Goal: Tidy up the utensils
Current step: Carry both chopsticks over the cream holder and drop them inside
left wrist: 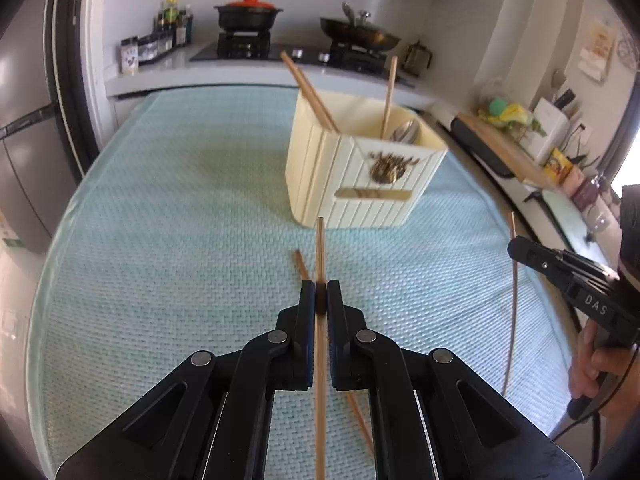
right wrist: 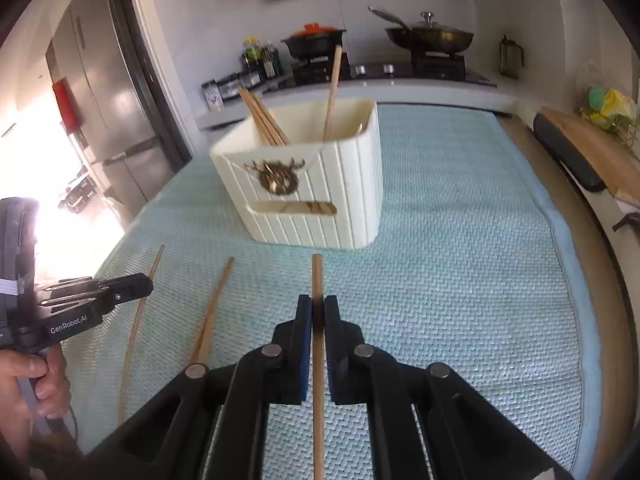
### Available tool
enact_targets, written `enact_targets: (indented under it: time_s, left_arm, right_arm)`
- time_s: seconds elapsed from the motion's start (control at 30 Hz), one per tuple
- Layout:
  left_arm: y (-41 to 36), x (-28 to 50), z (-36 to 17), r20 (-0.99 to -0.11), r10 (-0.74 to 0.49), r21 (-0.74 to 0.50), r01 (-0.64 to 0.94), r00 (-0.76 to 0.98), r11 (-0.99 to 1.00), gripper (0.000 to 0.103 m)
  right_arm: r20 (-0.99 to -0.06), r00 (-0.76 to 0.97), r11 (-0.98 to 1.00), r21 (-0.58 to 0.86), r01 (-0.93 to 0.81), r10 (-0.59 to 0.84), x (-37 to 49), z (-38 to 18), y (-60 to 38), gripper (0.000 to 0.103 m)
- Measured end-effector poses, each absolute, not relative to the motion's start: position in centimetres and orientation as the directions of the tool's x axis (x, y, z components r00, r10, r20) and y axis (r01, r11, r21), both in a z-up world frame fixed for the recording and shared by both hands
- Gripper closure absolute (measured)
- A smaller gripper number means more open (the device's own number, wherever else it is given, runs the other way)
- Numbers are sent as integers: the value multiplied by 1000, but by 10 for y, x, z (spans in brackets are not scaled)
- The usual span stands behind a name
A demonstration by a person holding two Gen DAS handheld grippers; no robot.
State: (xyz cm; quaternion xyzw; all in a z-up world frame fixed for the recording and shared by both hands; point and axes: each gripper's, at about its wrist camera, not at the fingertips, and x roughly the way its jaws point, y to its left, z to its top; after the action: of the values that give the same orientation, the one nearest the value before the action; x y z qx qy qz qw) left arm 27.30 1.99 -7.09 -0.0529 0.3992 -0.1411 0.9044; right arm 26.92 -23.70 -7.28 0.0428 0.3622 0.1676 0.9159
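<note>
A cream ribbed utensil holder (left wrist: 360, 168) (right wrist: 312, 188) stands on the pale green mat, with several wooden chopsticks (left wrist: 308, 92) and a metal spoon (left wrist: 406, 130) in it. My left gripper (left wrist: 320, 300) is shut on a wooden chopstick (left wrist: 320, 248), held above the mat in front of the holder. My right gripper (right wrist: 318, 312) is shut on another chopstick (right wrist: 317, 276), also short of the holder. One loose chopstick (right wrist: 212, 308) (left wrist: 301, 266) lies on the mat between the grippers. The right gripper shows at the right of the left wrist view (left wrist: 516, 246), the left gripper at the left of the right wrist view (right wrist: 146, 280).
The green mat (left wrist: 180, 220) covers a table. Behind it a counter holds a stove with a black pot (left wrist: 248, 16) and a pan (left wrist: 360, 34), plus spice jars (left wrist: 160, 40). A cutting board (left wrist: 504, 148) and clutter sit on the right. A fridge (right wrist: 104, 120) stands left.
</note>
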Motion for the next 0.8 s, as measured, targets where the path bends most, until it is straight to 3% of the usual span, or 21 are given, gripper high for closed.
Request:
enact_targets:
  time_s: [0.4,0.6,0.8]
  left_arm:
    - [27,228,0,-501,-333,-219,255,799,942,99]
    - [27,224,10,-468,-347,-226,270,813,936,100]
    - [25,225,25,-444,-356,-214,289,822,933,100]
  right_arm:
    - [-391,848,933,123,-339,359,194,5,-238,97]
    - [-314,886,940,116,-322,342,187,20,-238,97]
    - [-302,893,943,98,-318,333,191,31,-236,97]
